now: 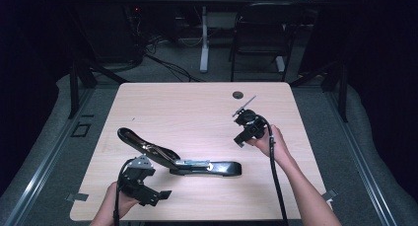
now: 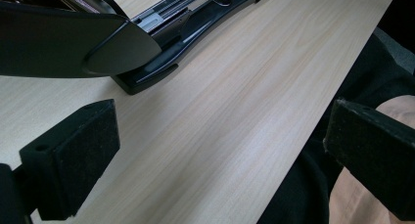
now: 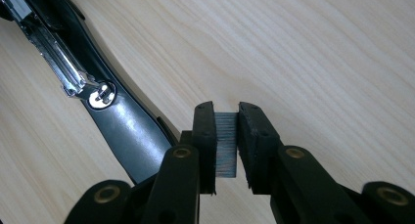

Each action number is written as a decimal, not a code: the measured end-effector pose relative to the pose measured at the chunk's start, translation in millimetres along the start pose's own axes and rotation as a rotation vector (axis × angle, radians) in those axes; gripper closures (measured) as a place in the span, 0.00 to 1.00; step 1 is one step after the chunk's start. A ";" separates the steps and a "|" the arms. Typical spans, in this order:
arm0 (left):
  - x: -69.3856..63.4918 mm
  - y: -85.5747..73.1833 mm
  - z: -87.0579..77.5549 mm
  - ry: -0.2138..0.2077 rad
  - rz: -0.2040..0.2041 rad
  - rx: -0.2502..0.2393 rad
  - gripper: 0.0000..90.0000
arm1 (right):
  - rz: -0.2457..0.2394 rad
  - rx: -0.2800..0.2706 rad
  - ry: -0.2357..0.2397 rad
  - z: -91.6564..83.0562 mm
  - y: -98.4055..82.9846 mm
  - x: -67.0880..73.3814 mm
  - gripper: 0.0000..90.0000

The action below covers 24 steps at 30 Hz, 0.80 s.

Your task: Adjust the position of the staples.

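Now my right tool [image 3: 226, 145] clamped on staple strip [image 3: 225, 143] above counter [image 3: 318, 53]; left tool [image 2: 220, 155] wide open, empty, beside open stapler [image 1: 180, 159].

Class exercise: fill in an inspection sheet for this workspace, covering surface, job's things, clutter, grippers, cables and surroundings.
Surface: pale wood table, small dark grommet near far edge.
Job's things: black stapler lying opened, lid raised; strip of staples.
Clutter: nothing seen.
Grippers: left gripper open, near stapler's lid; right gripper shut on strip of staples.
Cables: one trails from each gripper; more on floor behind.
Surroundings: dark room, folding chair, desk leg.
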<state>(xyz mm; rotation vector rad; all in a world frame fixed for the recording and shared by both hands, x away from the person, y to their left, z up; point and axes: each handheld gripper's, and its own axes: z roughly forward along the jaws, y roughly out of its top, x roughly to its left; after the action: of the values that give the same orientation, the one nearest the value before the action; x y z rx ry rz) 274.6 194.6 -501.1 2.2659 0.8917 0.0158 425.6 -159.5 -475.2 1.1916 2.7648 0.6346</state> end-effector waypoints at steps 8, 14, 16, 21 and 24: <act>0.9 -0.2 -1.6 0.011 -0.005 -0.007 0.00 | -0.035 0.019 0.017 -1.2 3.1 5.4 0.87; 2.1 -0.5 -3.4 0.023 -0.015 -0.017 0.00 | -0.059 0.019 0.025 -0.5 5.9 11.8 0.87; 2.3 -0.7 -3.0 0.027 -0.021 -0.017 0.00 | -0.062 0.012 0.034 0.1 6.6 14.1 0.87; 3.8 -1.1 -3.0 0.047 -0.029 -0.020 0.00 | -0.081 0.010 0.052 -0.3 9.9 19.6 0.87; 5.4 -1.5 -4.7 0.067 -0.042 -0.032 0.00 | -0.092 0.003 0.062 -0.7 13.4 24.1 0.87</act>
<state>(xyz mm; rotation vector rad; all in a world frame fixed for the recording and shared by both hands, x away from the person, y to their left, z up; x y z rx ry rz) 276.6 201.4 -499.6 2.2277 0.9677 0.0869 417.8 -134.5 -466.7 1.0555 2.8526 0.6695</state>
